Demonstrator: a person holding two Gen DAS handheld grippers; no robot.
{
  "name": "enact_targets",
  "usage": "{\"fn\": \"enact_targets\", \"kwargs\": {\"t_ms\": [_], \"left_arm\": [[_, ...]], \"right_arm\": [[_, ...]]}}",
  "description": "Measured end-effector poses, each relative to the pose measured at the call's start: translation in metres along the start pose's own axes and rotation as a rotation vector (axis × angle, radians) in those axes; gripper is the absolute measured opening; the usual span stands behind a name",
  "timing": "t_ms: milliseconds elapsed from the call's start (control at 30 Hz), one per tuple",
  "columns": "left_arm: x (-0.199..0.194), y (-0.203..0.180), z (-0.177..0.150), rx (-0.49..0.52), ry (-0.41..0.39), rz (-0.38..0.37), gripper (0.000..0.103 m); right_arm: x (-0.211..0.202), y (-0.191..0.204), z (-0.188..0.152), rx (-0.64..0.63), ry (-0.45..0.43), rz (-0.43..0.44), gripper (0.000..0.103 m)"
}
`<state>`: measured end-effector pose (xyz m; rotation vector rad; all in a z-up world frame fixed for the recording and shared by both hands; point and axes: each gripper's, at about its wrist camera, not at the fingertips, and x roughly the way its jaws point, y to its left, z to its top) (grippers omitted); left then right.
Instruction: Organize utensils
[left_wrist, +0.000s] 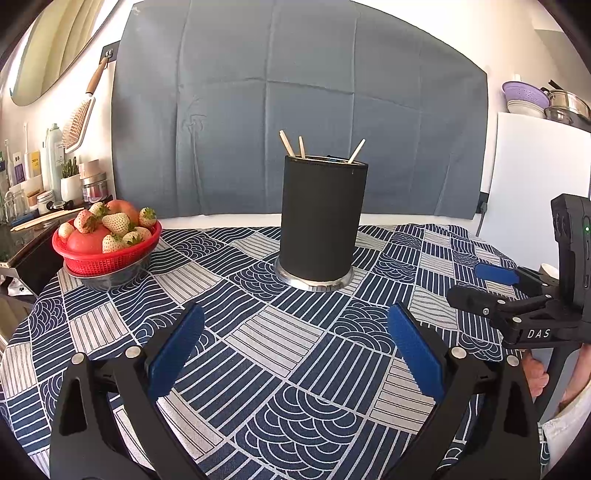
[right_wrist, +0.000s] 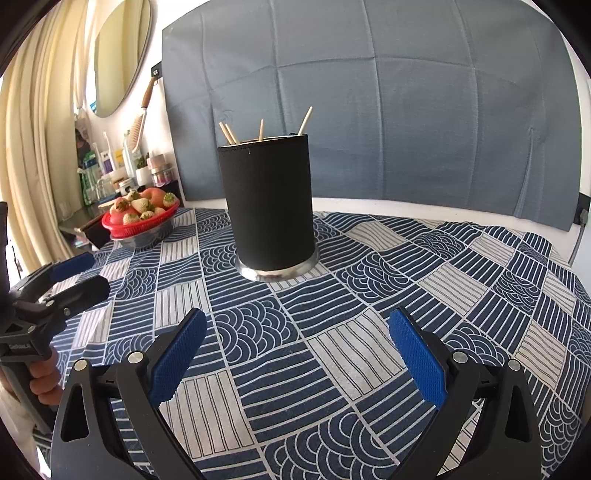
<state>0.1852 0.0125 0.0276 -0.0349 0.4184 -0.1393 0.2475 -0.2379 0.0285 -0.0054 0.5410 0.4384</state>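
Note:
A tall black utensil holder (left_wrist: 320, 219) with a metal base stands upright on the patterned tablecloth, ahead of both grippers; it also shows in the right wrist view (right_wrist: 271, 203). Several wooden chopsticks (left_wrist: 291, 146) stick out of its top, seen too in the right wrist view (right_wrist: 262, 130). My left gripper (left_wrist: 295, 325) is open and empty, held above the cloth short of the holder. My right gripper (right_wrist: 297, 326) is open and empty, likewise short of the holder. Each gripper shows in the other's view: the right gripper (left_wrist: 484, 284) at the right edge, the left gripper (right_wrist: 85, 273) at the left edge.
A red basket of strawberries and tomatoes (left_wrist: 109, 236) sits in a bowl at the table's far left, also in the right wrist view (right_wrist: 142, 214). A side shelf with bottles and jars (left_wrist: 44, 177) stands left. A blue-grey padded panel (left_wrist: 295, 92) backs the table. Pots (left_wrist: 546, 103) sit far right.

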Motion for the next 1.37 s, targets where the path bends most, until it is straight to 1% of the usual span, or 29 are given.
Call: {"fn": "enact_targets", "kwargs": {"t_ms": [267, 1033, 1133, 1367], "left_arm": [[-0.0003, -0.0004, -0.0002, 0.003, -0.001, 0.001, 0.097], [-0.0001, 0.0002, 0.0005, -0.002, 0.001, 0.004, 0.097], [-0.0023, 0.0015, 0.0003, -0.008, -0.013, 0.017, 0.097], [-0.0031, 0.0004, 0.0003, 0.001, -0.017, 0.013, 0.097]], "right_arm": [[0.0021, 0.0026, -0.0005, -0.012, 0.008, -0.021, 0.095], [0.0017, 0.0032, 0.0001, -0.022, 0.009, -0.009, 0.095], [0.0023, 0.0033, 0.0002, -0.026, 0.01, -0.01, 0.095], [0.0023, 0.0039, 0.0003, -0.026, 0.01, -0.01, 0.095]]}}
